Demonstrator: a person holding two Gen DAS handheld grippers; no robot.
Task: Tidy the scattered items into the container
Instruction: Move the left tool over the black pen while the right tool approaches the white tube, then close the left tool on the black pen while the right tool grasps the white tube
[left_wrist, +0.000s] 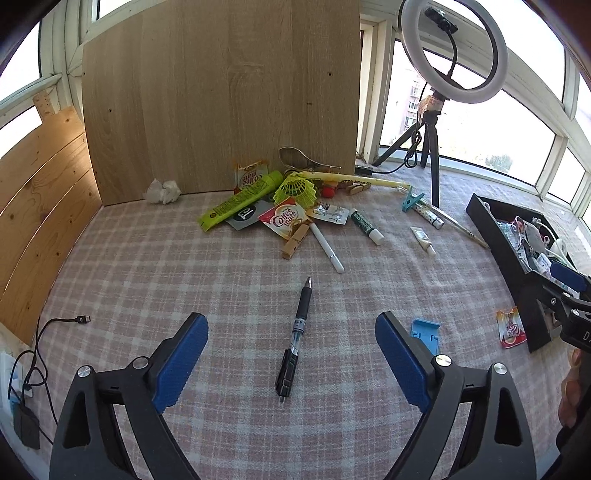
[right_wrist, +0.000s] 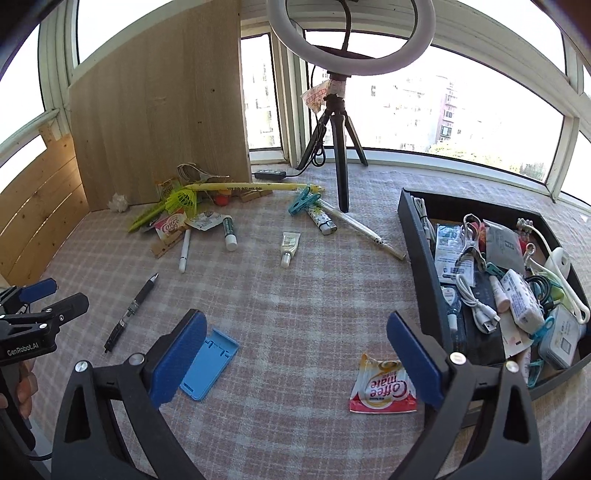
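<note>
My left gripper (left_wrist: 291, 354) is open and empty, its blue pads on either side of a black pen (left_wrist: 295, 338) that lies on the checked cloth. My right gripper (right_wrist: 295, 354) is open and empty above the cloth, with a blue plastic stand (right_wrist: 208, 363) by its left pad and a Coffee mate sachet (right_wrist: 382, 386) by its right pad. The black tray (right_wrist: 417, 240), holding several items, stands on the right; it also shows in the left wrist view (left_wrist: 491, 229). A pile of scattered items (left_wrist: 280, 199) lies at the foot of the wooden board.
A wooden board (left_wrist: 221, 96) stands upright at the back. A ring light on a tripod (right_wrist: 340, 147) stands behind the cloth near the window. A white pen (right_wrist: 184, 251), green-white tubes (right_wrist: 229, 232), a lighter (right_wrist: 323, 221) and a teal clip (right_wrist: 303, 201) lie mid-cloth. A cable (left_wrist: 55, 325) lies left.
</note>
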